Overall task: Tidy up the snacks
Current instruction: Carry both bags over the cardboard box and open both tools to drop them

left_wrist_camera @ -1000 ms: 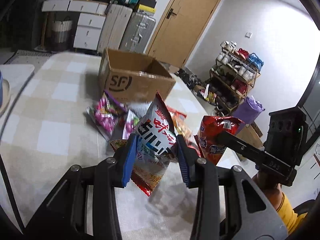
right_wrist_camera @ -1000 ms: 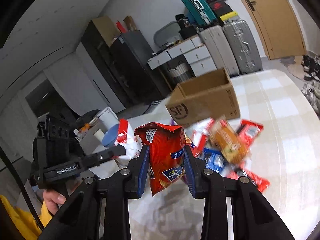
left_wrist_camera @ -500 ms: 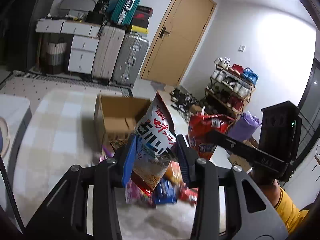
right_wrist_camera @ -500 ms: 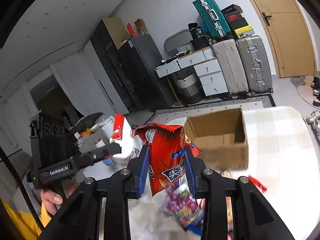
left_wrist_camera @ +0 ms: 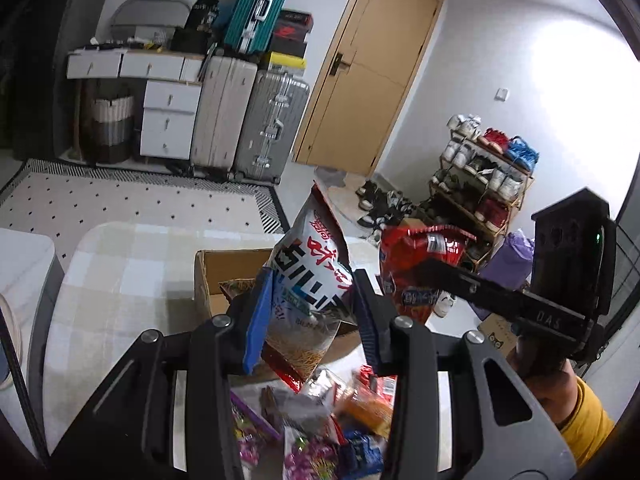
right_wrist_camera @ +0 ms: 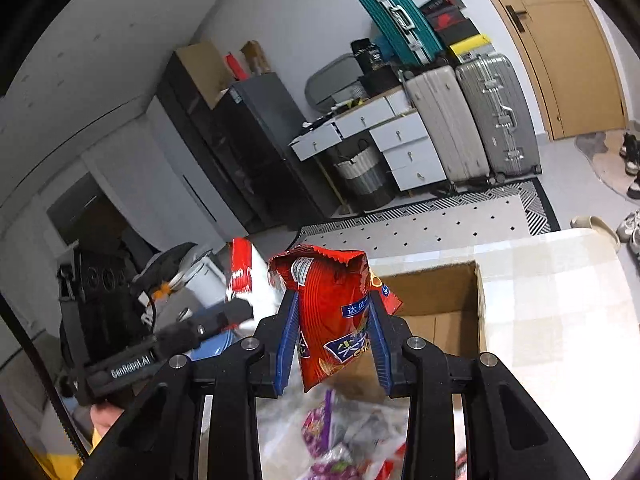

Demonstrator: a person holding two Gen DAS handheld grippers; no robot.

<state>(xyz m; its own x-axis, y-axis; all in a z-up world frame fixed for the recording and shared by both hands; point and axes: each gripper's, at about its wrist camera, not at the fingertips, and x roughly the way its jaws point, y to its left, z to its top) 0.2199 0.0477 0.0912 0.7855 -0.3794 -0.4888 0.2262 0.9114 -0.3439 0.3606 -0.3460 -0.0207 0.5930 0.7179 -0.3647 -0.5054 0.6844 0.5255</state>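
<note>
My left gripper [left_wrist_camera: 310,312] is shut on a white snack bag [left_wrist_camera: 310,276] with black and red print, held in the air in front of the open cardboard box [left_wrist_camera: 208,280]. My right gripper [right_wrist_camera: 334,334] is shut on a red snack bag [right_wrist_camera: 332,308], held above the near edge of the same box [right_wrist_camera: 452,300]. The red bag also shows in the left wrist view [left_wrist_camera: 416,260], and the white bag in the right wrist view [right_wrist_camera: 244,272]. A pile of loose snack packets [left_wrist_camera: 316,436] lies on the table below both grippers, also seen in the right wrist view [right_wrist_camera: 340,440].
The box stands on a table with a checked cloth [left_wrist_camera: 116,280]. Suitcases [left_wrist_camera: 248,116] and white drawers [left_wrist_camera: 168,120] line the far wall beside a wooden door [left_wrist_camera: 368,80]. A shoe rack [left_wrist_camera: 480,184] stands at the right.
Both grippers have risen with their bags and moved toward the box. The snack pile has dropped low in both views and the box now sits right behind the bags.
</note>
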